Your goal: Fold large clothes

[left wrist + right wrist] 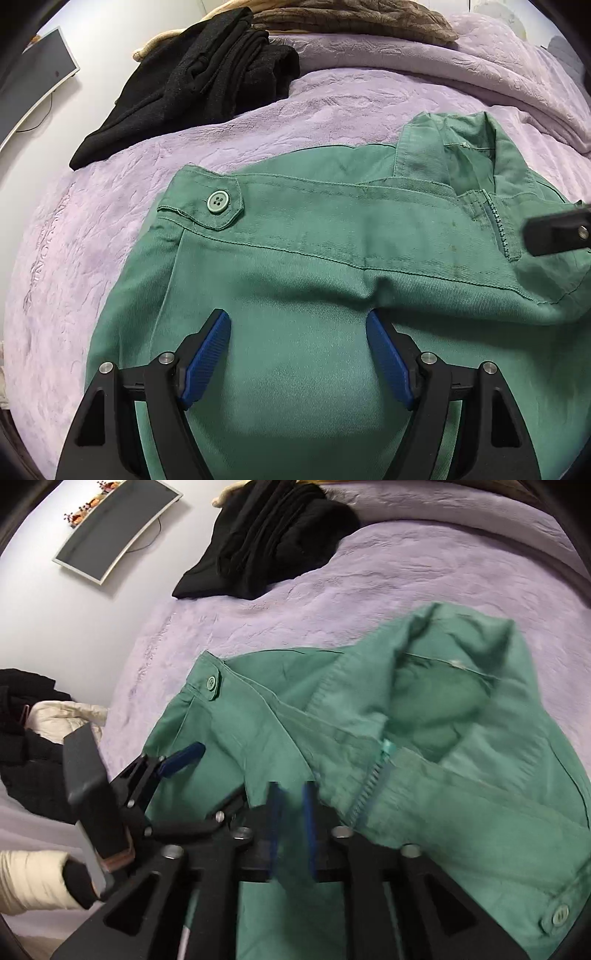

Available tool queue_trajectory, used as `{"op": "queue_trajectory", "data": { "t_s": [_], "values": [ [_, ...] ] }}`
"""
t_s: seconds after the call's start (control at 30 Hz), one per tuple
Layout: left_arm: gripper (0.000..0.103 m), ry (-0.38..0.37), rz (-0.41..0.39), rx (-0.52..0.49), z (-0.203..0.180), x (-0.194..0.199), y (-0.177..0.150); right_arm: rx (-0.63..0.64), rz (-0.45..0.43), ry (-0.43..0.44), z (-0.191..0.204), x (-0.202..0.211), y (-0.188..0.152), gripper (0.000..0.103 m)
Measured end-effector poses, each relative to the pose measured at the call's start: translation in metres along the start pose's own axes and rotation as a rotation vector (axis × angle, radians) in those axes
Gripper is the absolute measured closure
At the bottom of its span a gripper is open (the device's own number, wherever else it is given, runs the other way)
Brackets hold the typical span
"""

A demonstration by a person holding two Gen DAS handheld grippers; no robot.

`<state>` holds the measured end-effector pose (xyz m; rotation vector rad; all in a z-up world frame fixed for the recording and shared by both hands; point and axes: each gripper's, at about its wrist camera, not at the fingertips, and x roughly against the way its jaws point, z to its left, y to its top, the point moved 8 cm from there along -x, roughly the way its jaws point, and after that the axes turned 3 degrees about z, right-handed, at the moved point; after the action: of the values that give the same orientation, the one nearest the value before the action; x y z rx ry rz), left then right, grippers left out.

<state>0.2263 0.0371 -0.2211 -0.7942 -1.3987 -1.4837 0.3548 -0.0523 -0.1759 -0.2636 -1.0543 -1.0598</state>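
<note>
The left gripper point(298, 325) hovers low over the green jacket point(332, 288), its jaws spread wide with only flat cloth between the blue pads point(207, 354), so it grasps nothing; the jacket lies directly under and ahead of it. The right gripper point(293, 805) is blurred in its own view; its jaws stand narrow, close to the cloth near the zipper point(373, 775), and I cannot tell if fabric is pinched between them.

Taking the zipper as landmark: the jacket spreads on the bed point(92, 229) with its shoulder line running left to right across the left wrist view; the button tab point(218, 203) sits far left of the zipper at the jacket's left corner, and the collar point(454, 147) rises just behind the zipper. The left gripper is to the left of the zipper and nearer to the button tab; the right gripper is nearer to the zipper, so in my judgement each arm would take its own side for the next fold.

Left of the jacket's edge the purple cover lies bare, which gives room; farther behind the zipper, to the left, a pile of black clothes point(192, 85) lies well apart from the jacket.
</note>
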Motion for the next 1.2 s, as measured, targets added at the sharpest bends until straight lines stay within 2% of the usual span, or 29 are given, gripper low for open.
{"op": "queue_trajectory", "data": {
  "t_s": [0.03, 0.07, 0.2, 0.3, 0.33, 0.37, 0.4, 0.43, 0.57, 0.63, 0.67, 0.7, 0.77, 0.8, 0.87, 0.9, 0.93, 0.97, 1.0, 1.07, 1.17, 1.2],
  "values": [
    [0.025, -0.001, -0.006, 0.0, 0.0, 0.0, -0.001, 0.011, -0.003, -0.015, 0.002, -0.003, 0.003, 0.049],
    [0.025, -0.002, -0.009, 0.001, 0.0, 0.0, -0.001, 0.022, -0.011, -0.024, 0.004, -0.006, 0.008, 0.044],
    [0.025, -0.016, -0.021, 0.009, 0.001, 0.0, -0.002, 0.026, -0.009, 0.027, 0.005, -0.009, 0.015, 0.042],
    [0.025, -0.027, -0.033, 0.011, 0.001, 0.001, -0.002, -0.01, 0.051, 0.129, 0.008, -0.024, 0.018, 0.043],
    [0.025, -0.028, -0.036, 0.011, 0.001, 0.001, -0.002, -0.027, 0.074, 0.167, 0.01, -0.029, 0.018, 0.047],
    [0.025, -0.03, -0.038, 0.011, 0.001, 0.001, -0.002, -0.048, 0.103, 0.221, 0.014, -0.033, 0.018, 0.058],
    [0.025, -0.032, -0.038, 0.01, 0.001, 0.001, -0.002, -0.068, 0.129, 0.293, 0.022, -0.034, 0.017, 0.09],
    [0.025, -0.034, -0.036, 0.009, 0.001, 0.001, -0.002, -0.078, 0.136, 0.365, 0.03, -0.029, 0.016, 0.097],
    [0.025, -0.047, -0.025, 0.019, 0.003, 0.002, 0.001, -0.052, 0.08, 0.503, 0.061, -0.002, 0.029, 0.097],
    [0.025, -0.048, -0.013, 0.044, 0.004, 0.0, 0.007, -0.087, 0.021, 0.518, 0.06, 0.01, 0.044, 0.097],
    [0.025, -0.048, -0.01, 0.06, 0.005, -0.001, 0.012, -0.107, -0.01, 0.491, 0.054, 0.014, 0.05, 0.097],
    [0.025, -0.046, -0.009, 0.078, 0.006, -0.002, 0.019, -0.139, -0.048, 0.425, 0.042, 0.019, 0.055, 0.097],
    [0.025, -0.037, -0.01, 0.114, 0.01, -0.004, 0.032, -0.242, -0.093, 0.239, 0.001, 0.028, 0.053, 0.097],
    [0.025, -0.035, -0.014, 0.132, 0.013, -0.004, 0.039, -0.289, -0.1, 0.154, -0.018, 0.033, 0.047, 0.093],
    [0.025, -0.034, -0.024, 0.151, 0.019, -0.004, 0.047, -0.357, -0.112, -0.044, -0.061, 0.053, 0.028, 0.092],
    [0.025, -0.031, -0.023, 0.151, 0.021, -0.004, 0.05, -0.366, -0.118, -0.174, -0.083, 0.069, 0.012, 0.079],
    [0.025, -0.031, -0.023, 0.146, 0.024, -0.002, 0.051, -0.36, -0.122, -0.276, -0.098, 0.083, -0.001, 0.053],
    [0.025, -0.028, -0.027, 0.139, 0.025, 0.001, 0.051, -0.35, -0.126, -0.374, -0.114, 0.098, -0.013, 0.041],
    [0.025, -0.025, -0.032, 0.126, 0.027, 0.004, 0.05, -0.329, -0.132, -0.467, -0.127, 0.115, -0.027, 0.033],
    [0.025, -0.021, -0.038, 0.092, 0.028, 0.012, 0.044, -0.309, -0.115, -0.546, -0.145, 0.131, -0.049, 0.033],
    [0.025, -0.013, -0.04, 0.063, 0.024, 0.022, 0.032, -0.33, -0.048, -0.567, -0.161, 0.126, -0.075, 0.034],
    [0.025, -0.019, -0.044, 0.057, 0.021, 0.026, 0.028, -0.329, -0.009, -0.598, -0.167, 0.118, -0.082, 0.045]
  ]
}}
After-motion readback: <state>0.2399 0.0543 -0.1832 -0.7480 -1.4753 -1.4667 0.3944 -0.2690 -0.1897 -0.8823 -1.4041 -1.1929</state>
